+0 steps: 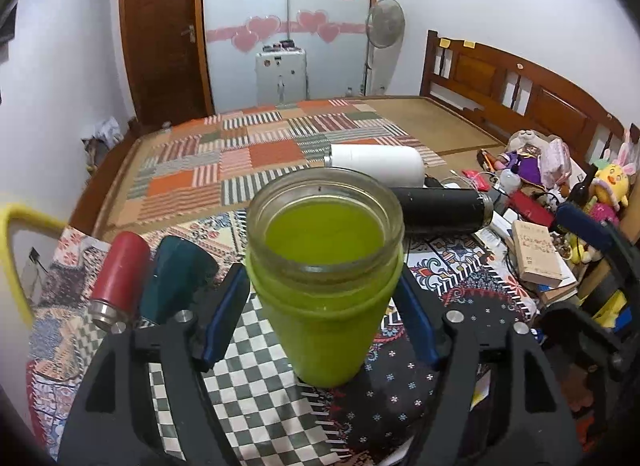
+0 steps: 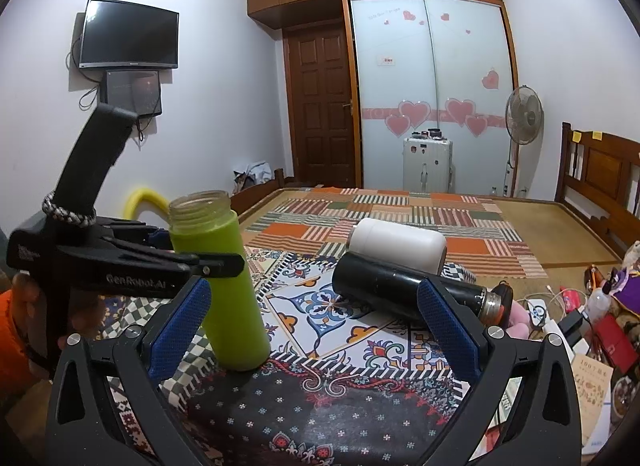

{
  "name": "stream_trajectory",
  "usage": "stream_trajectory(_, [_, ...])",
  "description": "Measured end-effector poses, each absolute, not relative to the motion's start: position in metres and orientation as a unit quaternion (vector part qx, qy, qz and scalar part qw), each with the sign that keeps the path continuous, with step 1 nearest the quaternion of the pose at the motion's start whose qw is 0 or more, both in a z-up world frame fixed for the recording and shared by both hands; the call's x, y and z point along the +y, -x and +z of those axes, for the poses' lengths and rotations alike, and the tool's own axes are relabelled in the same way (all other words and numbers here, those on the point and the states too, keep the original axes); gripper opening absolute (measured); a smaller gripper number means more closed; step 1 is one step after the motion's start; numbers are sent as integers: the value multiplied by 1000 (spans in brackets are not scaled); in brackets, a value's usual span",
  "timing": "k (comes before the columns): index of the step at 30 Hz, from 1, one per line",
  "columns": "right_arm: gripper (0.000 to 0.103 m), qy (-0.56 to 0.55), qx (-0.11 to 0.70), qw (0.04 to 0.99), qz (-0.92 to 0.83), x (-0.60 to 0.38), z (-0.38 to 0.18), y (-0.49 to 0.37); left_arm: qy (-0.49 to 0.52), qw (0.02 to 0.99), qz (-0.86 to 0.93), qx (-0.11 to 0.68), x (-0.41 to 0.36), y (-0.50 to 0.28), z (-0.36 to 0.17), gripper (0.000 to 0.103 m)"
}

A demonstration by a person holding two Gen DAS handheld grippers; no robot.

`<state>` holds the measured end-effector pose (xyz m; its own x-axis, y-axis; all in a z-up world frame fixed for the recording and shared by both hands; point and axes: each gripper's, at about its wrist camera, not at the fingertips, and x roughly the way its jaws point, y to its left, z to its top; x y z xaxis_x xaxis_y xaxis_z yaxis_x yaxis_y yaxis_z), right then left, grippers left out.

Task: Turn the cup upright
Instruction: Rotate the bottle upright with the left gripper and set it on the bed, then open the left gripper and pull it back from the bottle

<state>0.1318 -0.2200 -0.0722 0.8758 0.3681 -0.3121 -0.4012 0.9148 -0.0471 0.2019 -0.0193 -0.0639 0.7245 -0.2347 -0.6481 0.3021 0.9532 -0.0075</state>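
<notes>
A green cup (image 1: 326, 286) with a clear glass threaded mouth stands upright on the patterned cloth (image 1: 400, 398), mouth up. My left gripper (image 1: 322, 298) is around its upper body; the blue pads (image 1: 224, 318) stand a little off its sides, so it is open. In the right wrist view the green cup (image 2: 226, 286) stands at left, with the left gripper (image 2: 212, 266) reaching in around it. My right gripper (image 2: 316, 326) is open and empty, to the right of the cup, with its blue pads (image 2: 448, 326) wide apart.
A black bottle (image 1: 440, 209) and a white bottle (image 1: 376, 163) lie on their sides behind the cup. A red bottle (image 1: 118, 278) and a dark teal cup (image 1: 172, 278) lie at left. Books, toys and cables (image 1: 540, 250) crowd the right edge.
</notes>
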Motion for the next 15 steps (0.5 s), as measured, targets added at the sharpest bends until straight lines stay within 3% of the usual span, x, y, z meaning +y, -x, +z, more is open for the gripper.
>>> stream_trajectory(15, [103,59,78,975,197,-210,-27,-66,11,974,-84,209,23,-85,1,72])
